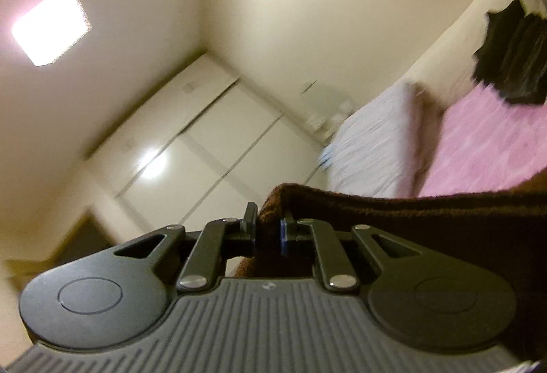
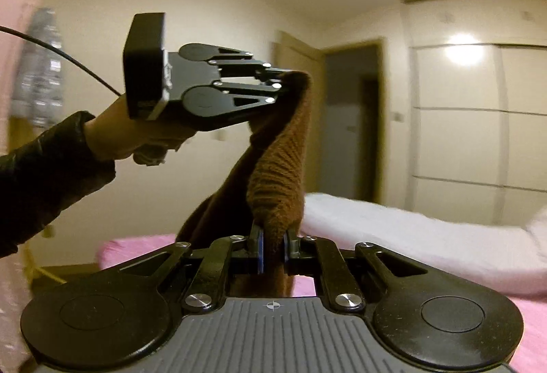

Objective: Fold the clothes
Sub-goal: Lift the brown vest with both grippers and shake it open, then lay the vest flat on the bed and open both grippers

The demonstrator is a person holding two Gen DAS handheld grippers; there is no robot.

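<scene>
Bedroom walls in cream and a white sliding wardrobe [image 2: 478,120] stand behind both grippers, which are raised above a bed with a pink sheet [image 1: 492,147].

At the right gripper [image 2: 272,251], the jaws are pinched narrow on a fold of the brown knitted garment [image 2: 277,168], the ribbed cloth bunched between the blue-edged pads. From there the garment rises in a twisted band to the left gripper [image 2: 283,79], which sits higher and to the left in the right wrist view, held in the person's left hand [image 2: 126,134], and its jaws close on the cloth's upper end. In the left wrist view the left gripper [image 1: 268,231] clamps the garment's edge the same way, and the cloth [image 1: 410,229] runs off to the right below the frame edge.

Beyond, a white quilt [image 2: 410,229] lies on the pink sheet, a dark garment [image 1: 512,65] lies further along the bed, and a ceiling lamp [image 1: 51,28] glows bright. A doorway [image 2: 352,120] is open beside the wardrobe.
</scene>
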